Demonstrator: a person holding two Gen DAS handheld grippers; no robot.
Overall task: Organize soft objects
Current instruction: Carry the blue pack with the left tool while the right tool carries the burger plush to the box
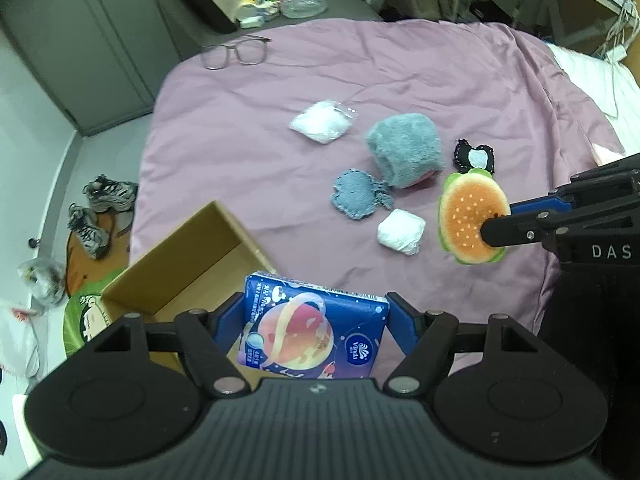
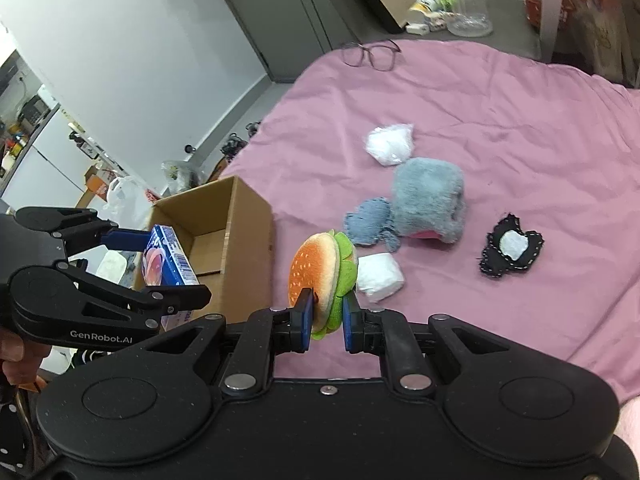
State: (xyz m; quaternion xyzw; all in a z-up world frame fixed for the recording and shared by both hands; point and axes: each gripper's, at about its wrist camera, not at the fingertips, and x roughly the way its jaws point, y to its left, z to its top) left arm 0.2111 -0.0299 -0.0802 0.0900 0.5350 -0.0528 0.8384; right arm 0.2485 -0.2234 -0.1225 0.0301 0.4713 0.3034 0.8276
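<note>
The sorting looks to be at an early stage. The open brown cardboard box [image 2: 224, 220] at the near-left edge of the bed shows a bare floor inside, as far as either view reaches, so nothing appears to be packed yet. Two items are lifted and seem bound for it. The left hand-held gripper [image 1: 316, 320] is clenched on a blue soft pack of tissues printed with a planet design [image 1: 316, 332], pads pressing its two short sides. The pack hangs just over the box's near corner, its long axis running across between the fingers and its printed face turned up toward the camera. The right hand-held gripper [image 2: 326, 316] is clamped on a plush hamburger toy with orange bun and green felt lettuce [image 2: 324, 272], squeezing its lower edge. The burger stands on edge above the pink bedsheet [image 2: 500, 120], its flat bun face turned left toward the box and its round axis lying level.

Still on the sheet, clustered near the middle, are a fluffy grey-blue plush cube [image 2: 430, 204], a flat blue knitted patch [image 2: 370, 222] touching it, two white soft packets [image 1: 322, 122] [image 2: 378, 276], and a black felt piece with a white centre [image 2: 512, 248]. All five look left to do. A pair of glasses [image 1: 236, 52] lies at the far edge, well apart.
</note>
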